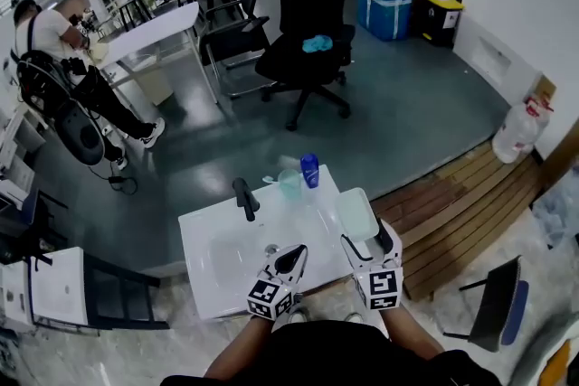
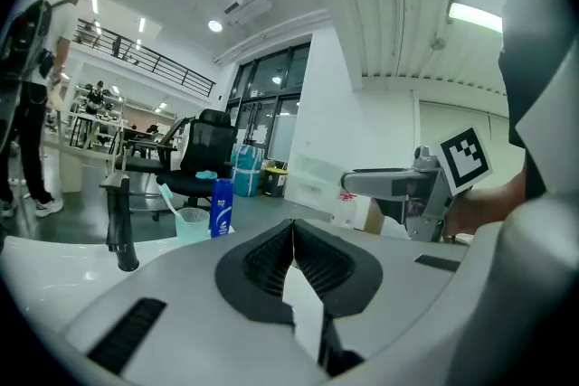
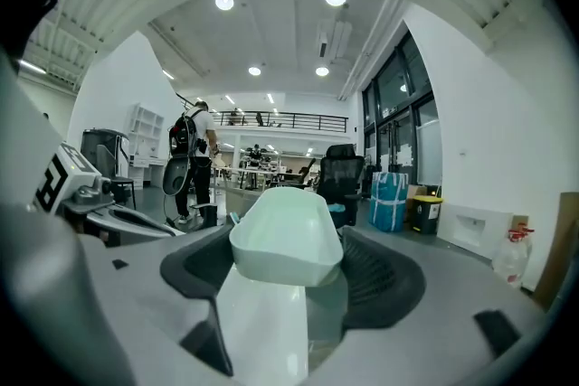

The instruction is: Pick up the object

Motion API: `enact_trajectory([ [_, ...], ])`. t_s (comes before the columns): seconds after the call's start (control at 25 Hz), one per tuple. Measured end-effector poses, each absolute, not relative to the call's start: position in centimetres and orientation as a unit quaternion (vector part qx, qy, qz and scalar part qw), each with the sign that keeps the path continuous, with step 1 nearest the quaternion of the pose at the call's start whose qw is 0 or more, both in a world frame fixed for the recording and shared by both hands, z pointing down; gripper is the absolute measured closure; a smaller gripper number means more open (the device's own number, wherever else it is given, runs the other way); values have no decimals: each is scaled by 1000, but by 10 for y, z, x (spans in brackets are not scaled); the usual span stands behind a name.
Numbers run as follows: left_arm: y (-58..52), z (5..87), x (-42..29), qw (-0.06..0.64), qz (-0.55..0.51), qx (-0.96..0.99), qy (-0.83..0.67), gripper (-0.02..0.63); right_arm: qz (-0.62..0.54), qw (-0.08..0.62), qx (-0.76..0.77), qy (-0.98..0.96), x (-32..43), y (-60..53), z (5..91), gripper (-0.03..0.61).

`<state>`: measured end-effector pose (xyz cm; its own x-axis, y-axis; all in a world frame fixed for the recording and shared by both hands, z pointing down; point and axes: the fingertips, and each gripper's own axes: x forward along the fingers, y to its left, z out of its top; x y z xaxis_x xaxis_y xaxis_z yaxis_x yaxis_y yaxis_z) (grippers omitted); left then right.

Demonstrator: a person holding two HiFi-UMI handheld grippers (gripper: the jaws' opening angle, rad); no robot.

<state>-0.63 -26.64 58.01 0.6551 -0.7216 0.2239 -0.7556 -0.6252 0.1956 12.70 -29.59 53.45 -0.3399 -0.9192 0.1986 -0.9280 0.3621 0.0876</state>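
Observation:
A pale green oblong dish [image 1: 355, 212] is held over the right end of the white washbasin [image 1: 213, 235], with my right gripper [image 1: 365, 241] shut on its near end. In the right gripper view the dish [image 3: 282, 235] sits level between the dark jaw pads and fills the gap. My left gripper [image 1: 289, 261] hovers over the basin's front edge, left of the right one. Its jaws are pressed together with nothing between them in the left gripper view [image 2: 292, 240].
A black faucet [image 1: 244, 198] stands at the basin's back left. A translucent cup with a toothbrush [image 1: 289, 183] and a blue bottle [image 1: 309, 170] stand at the back edge. Behind are a black office chair [image 1: 308, 32], desks and a person [image 1: 54, 59]; a wooden bench [image 1: 470, 203] lies right.

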Motion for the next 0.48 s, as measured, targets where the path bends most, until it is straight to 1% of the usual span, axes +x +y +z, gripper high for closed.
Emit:
enact_trajectory([
  [0.24, -270, 573, -7, 120, 69, 902, -410, 592, 16, 102, 571, -814, 131, -295, 525, 195],
  [0.48, -270, 576, -9, 119, 72, 903, -408, 592, 20, 101, 569, -816, 127, -293, 529, 195],
])
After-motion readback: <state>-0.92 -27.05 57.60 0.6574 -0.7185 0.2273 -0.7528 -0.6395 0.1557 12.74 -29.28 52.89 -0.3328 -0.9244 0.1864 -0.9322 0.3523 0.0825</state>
